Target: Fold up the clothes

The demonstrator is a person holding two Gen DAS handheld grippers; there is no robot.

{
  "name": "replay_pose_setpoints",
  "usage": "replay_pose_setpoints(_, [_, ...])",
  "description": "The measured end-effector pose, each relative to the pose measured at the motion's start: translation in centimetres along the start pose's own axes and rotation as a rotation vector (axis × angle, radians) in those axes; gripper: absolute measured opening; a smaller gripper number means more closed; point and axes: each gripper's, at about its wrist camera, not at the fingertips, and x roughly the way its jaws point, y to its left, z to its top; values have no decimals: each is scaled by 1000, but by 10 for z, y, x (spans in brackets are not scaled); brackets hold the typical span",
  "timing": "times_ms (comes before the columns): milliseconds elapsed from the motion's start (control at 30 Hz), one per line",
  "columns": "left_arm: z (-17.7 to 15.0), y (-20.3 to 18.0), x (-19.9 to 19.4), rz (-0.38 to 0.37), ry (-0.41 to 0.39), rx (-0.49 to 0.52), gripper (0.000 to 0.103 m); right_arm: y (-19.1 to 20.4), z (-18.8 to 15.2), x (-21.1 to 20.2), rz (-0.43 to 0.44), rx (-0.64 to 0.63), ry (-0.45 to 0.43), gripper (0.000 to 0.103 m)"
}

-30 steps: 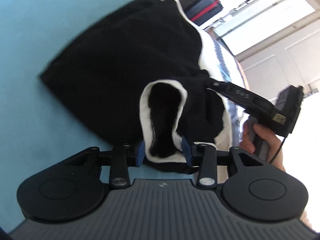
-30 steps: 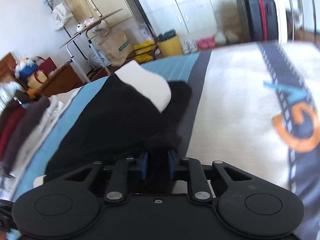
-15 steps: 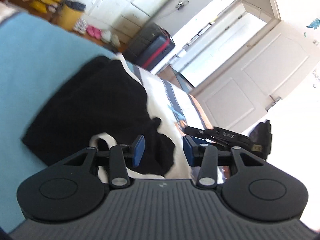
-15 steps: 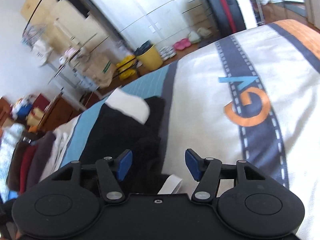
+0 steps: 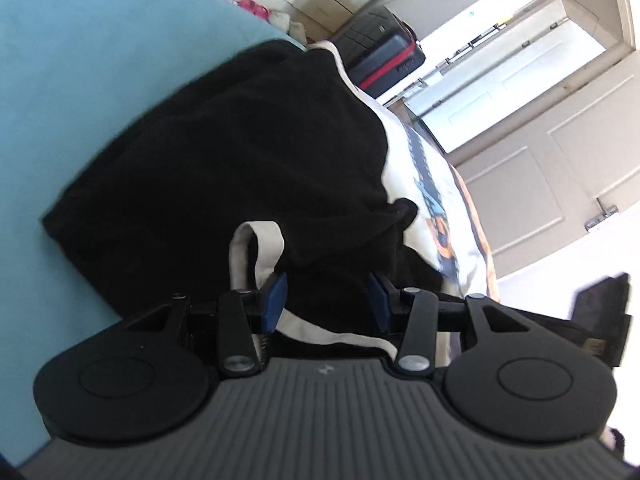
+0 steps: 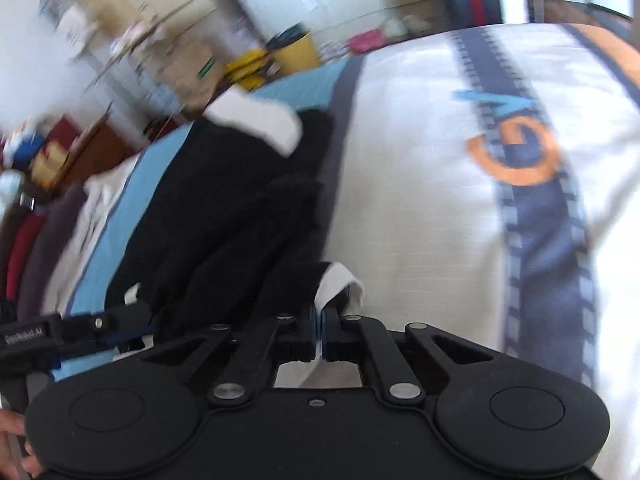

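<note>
Nearest, the right gripper [image 6: 319, 334] has its 2 blue pads pressed together, pinching the white trim of the black garment [image 6: 224, 216] at its near edge. The left gripper [image 5: 326, 300] is spread, its pads astride a fold of the same garment [image 5: 240, 152] beside a white loop. The garment lies on the bedcover [image 6: 420, 184], whose white expanse to the right is bare. Far off on the floor stands a yellow bin [image 6: 296, 49]; its contents cannot be made out.

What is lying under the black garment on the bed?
The black garment lies on a blue bedsheet and partly on a white printed cover. What is beneath its folds stays hidden.
</note>
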Motion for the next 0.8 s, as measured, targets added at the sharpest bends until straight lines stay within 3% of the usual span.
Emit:
replay_pose_setpoints(100, [0, 7, -3, -11, -8, -39, 44, -6, -4, -20, 38, 40, -39, 4])
replay_pose_setpoints(300, [-5, -9, -7, 60, -12, 59, 45, -15, -12, -54, 134, 103, -108, 4])
replay_pose_setpoints(333, [-7, -12, -8, 59, -12, 66, 49, -14, -11, -53, 162, 94, -113, 4])
replay_pose_setpoints(400, [-9, -18, -9, 56, -10, 82, 57, -11, -7, -51, 233, 70, -128, 4])
replay_pose_setpoints(533, [-12, -30, -16, 72, 27, 155, 59, 6, 12, -39, 399, 41, -154, 4])
replay_pose_setpoints(700, [-20, -41, -34, 102, 85, 239, 66, 39, 45, -2, 507, -49, -119, 4])
replay_pose_setpoints(800, [-29, -48, -40, 131, 181, 306, 70, 56, 50, 17, 518, -77, -93, 5])
